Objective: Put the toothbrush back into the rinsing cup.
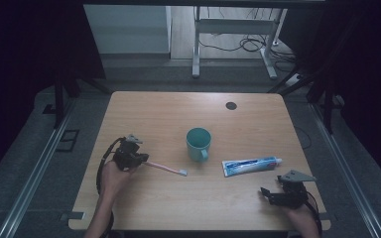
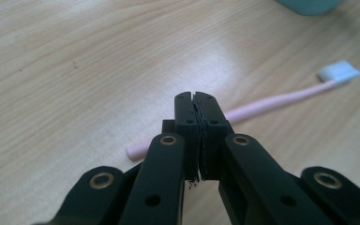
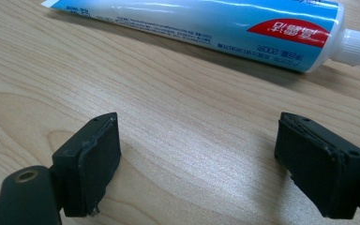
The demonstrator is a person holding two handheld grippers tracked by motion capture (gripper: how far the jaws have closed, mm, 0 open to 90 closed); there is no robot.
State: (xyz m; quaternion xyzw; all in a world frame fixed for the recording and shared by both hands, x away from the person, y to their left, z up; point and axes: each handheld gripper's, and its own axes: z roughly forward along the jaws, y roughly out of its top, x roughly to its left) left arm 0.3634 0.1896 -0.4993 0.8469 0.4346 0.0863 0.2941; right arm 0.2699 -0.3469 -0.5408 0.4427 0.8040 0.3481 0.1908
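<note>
So here's the setup: a light wooden table (image 1: 158, 198) with three things laid out across the middle. A teal mug (image 1: 198, 144) sits roughly in the center, handle toward the near edge. A pink toothbrush (image 1: 164, 168) lies just left of the mug, white bristle end pointing toward it, not touching it. A blue and white toothpaste tube (image 1: 251, 165) lies to the right of the mug, cap end pointing right.

The left gripper (image 1: 140, 159) is down at the handle end of the toothbrush. In the left gripper view its jaws are pressed flat together, and the toothbrush (image 2: 262, 105) runs across right behind the tips, with the handle end poking out on one side and the bristle head well off on the other. From that angle the closed tips seem to sit over the handle rather than around it, but I honestly can't tell if they're touching it or pinching it.

The right gripper (image 1: 268, 193) sits near the right front corner of the table, on the near side of the toothpaste tube and apart from it. In the right gripper view the jaws are spread wide with bare wood between them, and the toothpaste tube (image 3: 192, 28) lies across the far side, well beyond the tips.
</note>
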